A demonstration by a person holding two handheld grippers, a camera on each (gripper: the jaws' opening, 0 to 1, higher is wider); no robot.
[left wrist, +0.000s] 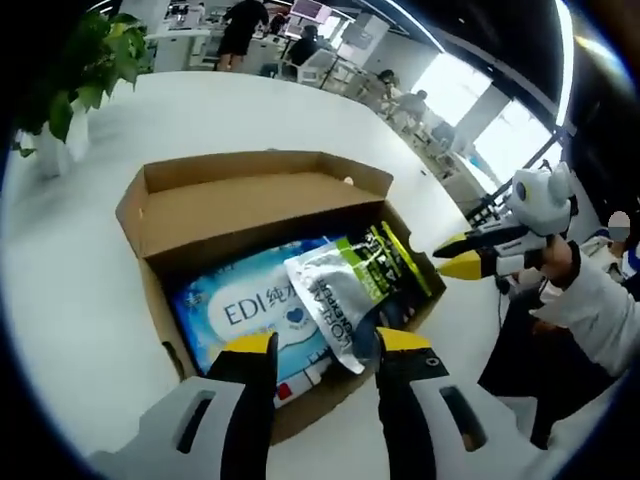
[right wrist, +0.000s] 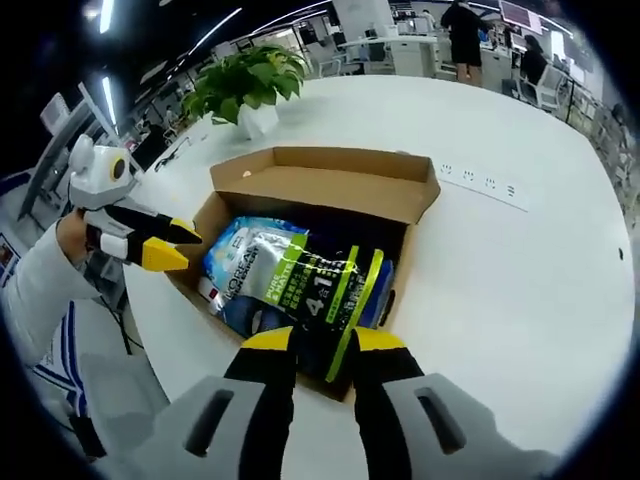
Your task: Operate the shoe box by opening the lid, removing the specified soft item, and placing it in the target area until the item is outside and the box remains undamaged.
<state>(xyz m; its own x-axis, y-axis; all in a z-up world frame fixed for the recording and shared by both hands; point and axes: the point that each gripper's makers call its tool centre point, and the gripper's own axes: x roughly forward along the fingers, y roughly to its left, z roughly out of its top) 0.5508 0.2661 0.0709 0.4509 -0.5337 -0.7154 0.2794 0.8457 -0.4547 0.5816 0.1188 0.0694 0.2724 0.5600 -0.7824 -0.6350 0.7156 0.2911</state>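
Standing open on a round white table (left wrist: 80,300) in a bright office beside a potted plant (right wrist: 245,85), the shoe box (left wrist: 240,205) holds a silver pouch (left wrist: 335,300), both grippers (left wrist: 325,345) (right wrist: 322,345) parted and empty above it.

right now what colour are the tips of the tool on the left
Yellow tips on black jaws on the left tool, clearest in the left gripper view.

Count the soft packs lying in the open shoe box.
2: a silver-green pouch on top, a blue wipes pack beneath it in the shoe box. More may be hidden underneath.
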